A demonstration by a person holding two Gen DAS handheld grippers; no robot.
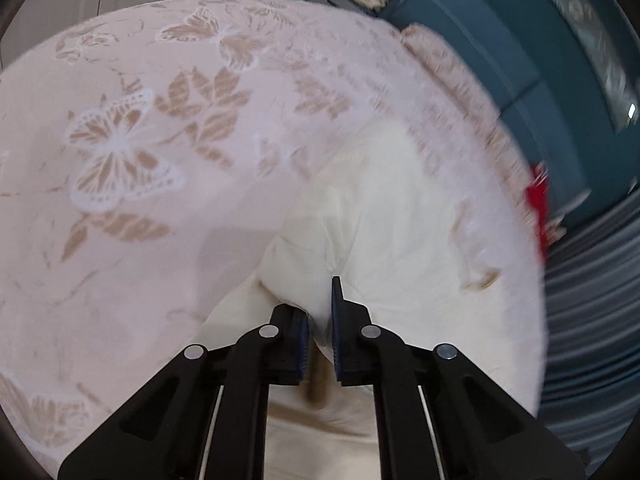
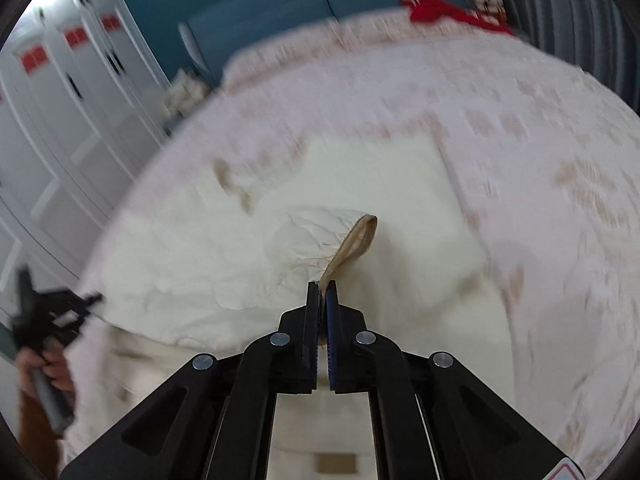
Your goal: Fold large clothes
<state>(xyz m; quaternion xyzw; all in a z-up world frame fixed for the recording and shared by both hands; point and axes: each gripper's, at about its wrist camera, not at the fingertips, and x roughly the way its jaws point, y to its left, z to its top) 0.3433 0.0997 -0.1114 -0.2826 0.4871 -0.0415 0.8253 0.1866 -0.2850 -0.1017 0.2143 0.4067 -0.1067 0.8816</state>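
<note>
The cream garment (image 2: 360,184) looks soft, limp, light — right gripper (image 2: 323,292) jaws pinch its tan loop (image 2: 356,240), left gripper (image 1: 320,320) jaws pinch a bunched fold — hems suit better.

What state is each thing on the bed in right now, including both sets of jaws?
Left gripper: jaws shut on cream fabric.
Right gripper: jaws shut on the tan strap.
Cream quilted garment: partly folded, bunched near the grippers, lying on the bed.
Butterfly-print bedspread: spread flat.
Red cloth: crumpled at the bed's far edge.
</note>
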